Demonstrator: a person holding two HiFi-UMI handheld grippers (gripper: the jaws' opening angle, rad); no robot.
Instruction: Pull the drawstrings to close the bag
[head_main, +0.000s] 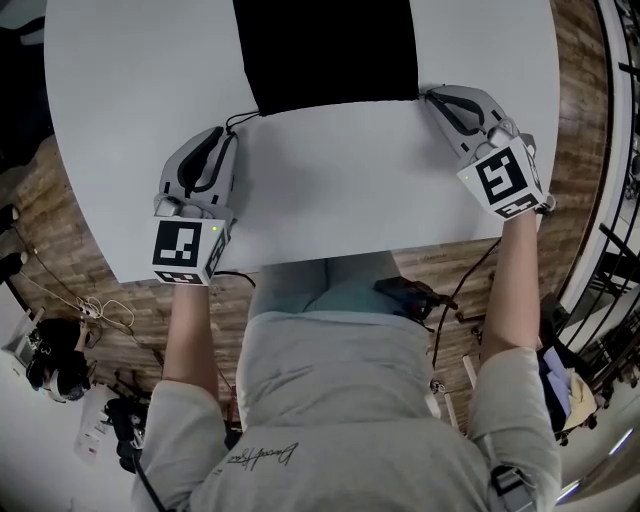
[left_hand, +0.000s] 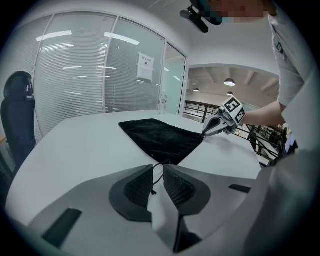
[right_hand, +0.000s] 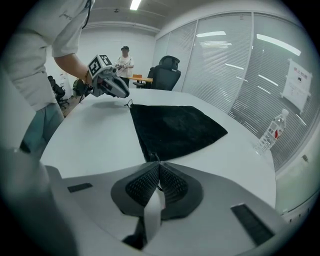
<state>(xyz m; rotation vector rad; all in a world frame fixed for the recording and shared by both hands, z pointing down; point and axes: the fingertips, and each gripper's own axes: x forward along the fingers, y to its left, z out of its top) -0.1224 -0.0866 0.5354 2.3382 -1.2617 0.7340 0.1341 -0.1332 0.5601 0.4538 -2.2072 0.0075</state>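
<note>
A flat black drawstring bag (head_main: 325, 50) lies on the white table (head_main: 330, 190), its mouth edge toward me. My left gripper (head_main: 232, 135) rests at the bag's near left corner. In the left gripper view its jaws (left_hand: 158, 167) stand a little apart, and the thin black drawstring (left_hand: 156, 177) hangs loose in the gap with its knotted end free. My right gripper (head_main: 430, 95) sits at the near right corner. In the right gripper view it (right_hand: 159, 165) is shut on the other drawstring, right against the bag (right_hand: 175, 127).
A water bottle (right_hand: 270, 132) stands near the table's far edge. A black office chair (right_hand: 165, 72) and a person (right_hand: 124, 60) are beyond the table. The table's near edge (head_main: 330, 255) runs just behind both grippers.
</note>
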